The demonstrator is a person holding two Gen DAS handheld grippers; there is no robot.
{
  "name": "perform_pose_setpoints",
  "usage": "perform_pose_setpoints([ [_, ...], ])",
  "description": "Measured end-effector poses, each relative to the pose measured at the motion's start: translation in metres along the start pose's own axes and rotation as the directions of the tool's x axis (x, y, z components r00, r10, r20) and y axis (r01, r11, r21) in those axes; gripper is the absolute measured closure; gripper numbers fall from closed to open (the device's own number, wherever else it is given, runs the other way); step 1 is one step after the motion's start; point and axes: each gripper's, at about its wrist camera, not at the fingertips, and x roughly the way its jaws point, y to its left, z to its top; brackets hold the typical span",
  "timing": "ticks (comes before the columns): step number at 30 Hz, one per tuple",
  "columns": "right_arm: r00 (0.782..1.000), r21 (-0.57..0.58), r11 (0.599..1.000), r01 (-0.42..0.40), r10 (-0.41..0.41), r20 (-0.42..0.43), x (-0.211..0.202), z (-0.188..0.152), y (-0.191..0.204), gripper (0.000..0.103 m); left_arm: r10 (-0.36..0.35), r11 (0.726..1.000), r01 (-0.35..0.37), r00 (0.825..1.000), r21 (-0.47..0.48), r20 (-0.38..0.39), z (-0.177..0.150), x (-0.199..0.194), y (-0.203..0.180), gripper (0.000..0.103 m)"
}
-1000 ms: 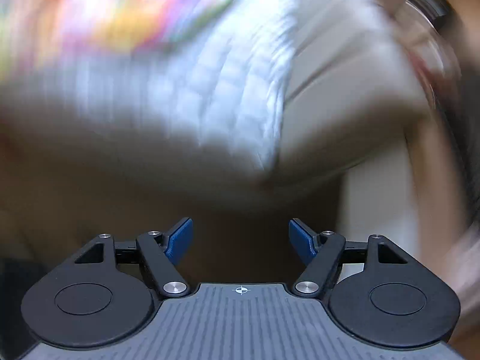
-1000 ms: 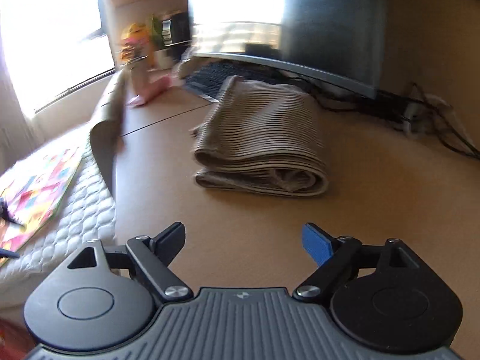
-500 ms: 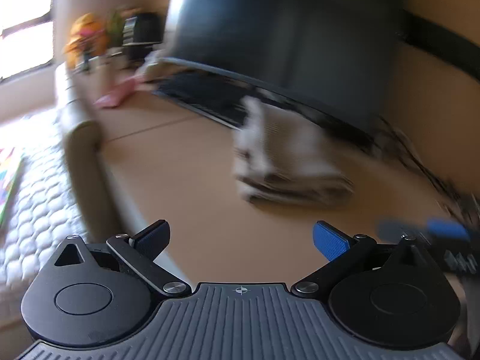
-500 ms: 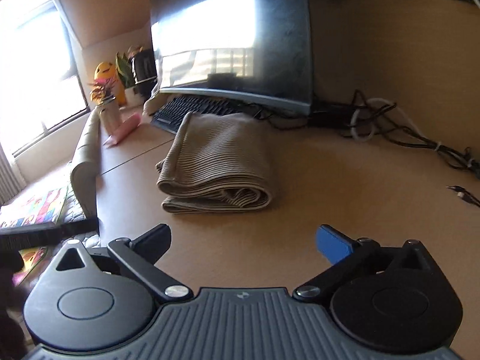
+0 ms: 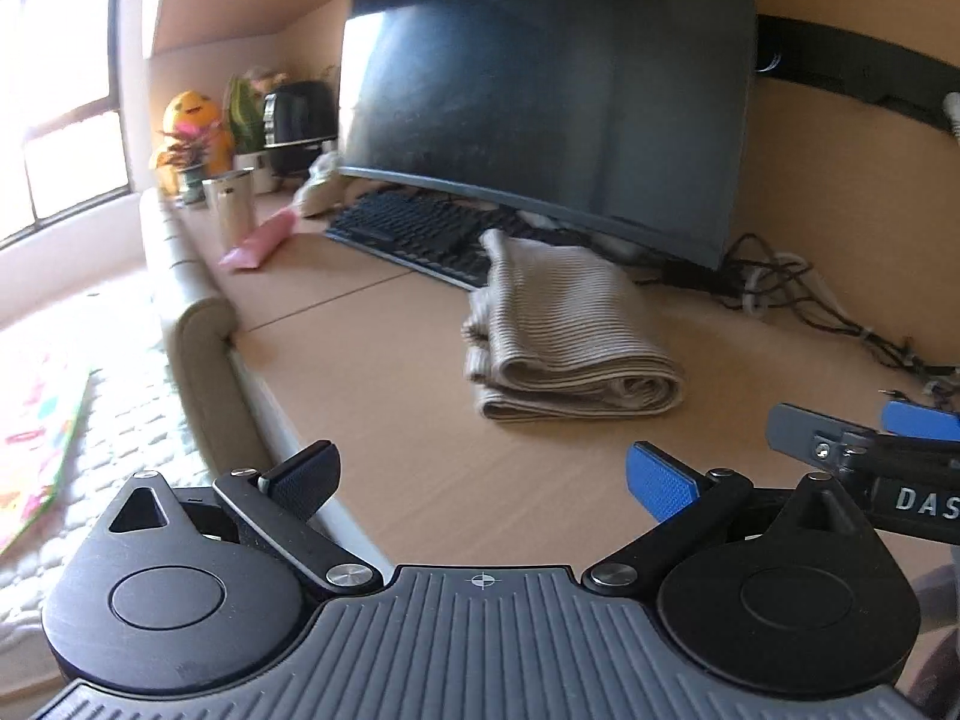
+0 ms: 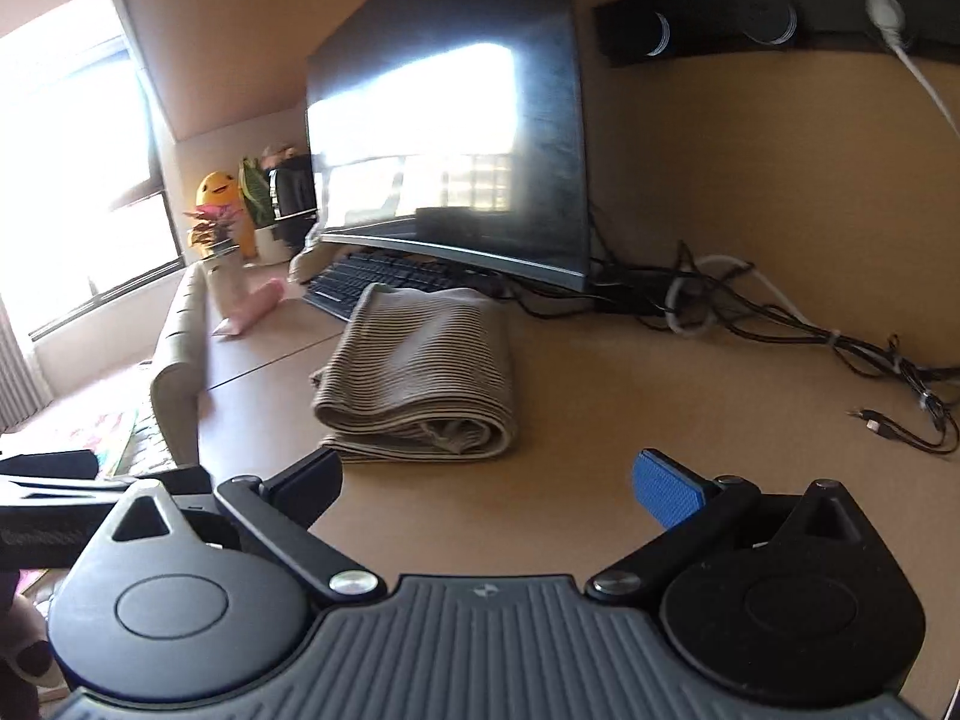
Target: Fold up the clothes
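1. Fingers: left gripper (image 5: 480, 483) spread wide, nothing between; right gripper (image 6: 489, 483) also wide and empty. Both sit above the desk (image 5: 384, 372), near its front edge.
2. Folded striped garment (image 5: 570, 336) lies flat on the desk at 12 o'clock from both grippers, apart from them, far end touching or overlapping the keyboard (image 5: 408, 234).
3. Left view only: right gripper's fingers at 3 o'clock. Right view only: wall-mounted black bar (image 6: 774, 24), loose cables (image 6: 810, 336) at 2 o'clock, bright reflection on the monitor (image 6: 456, 150).
4. Room: window (image 6: 72, 180) at 9 o'clock, padded desk edge (image 5: 198, 330), quilted mat (image 5: 120, 438) below, plants and yellow toy (image 6: 219, 192) at the far corner.
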Motion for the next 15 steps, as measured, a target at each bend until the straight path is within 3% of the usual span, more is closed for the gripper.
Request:
perform_pose_setpoints([
  [7,0.999,-0.035,0.999,-0.031,0.03,-0.029,0.0026,0.0012,0.0069,0.0,0.005,1.0,-0.005,1.0,-0.021,-0.027,0.0013,0.0023,0.0039,0.0],
  [15,0.999,-0.023,1.0,0.011,-0.012,-0.05,0.0057,-0.0023,-0.0014,0.0,-0.017,0.999,0.015,0.998,-0.031,-0.064,-0.0016,0.0084,0.0023,0.0],
])
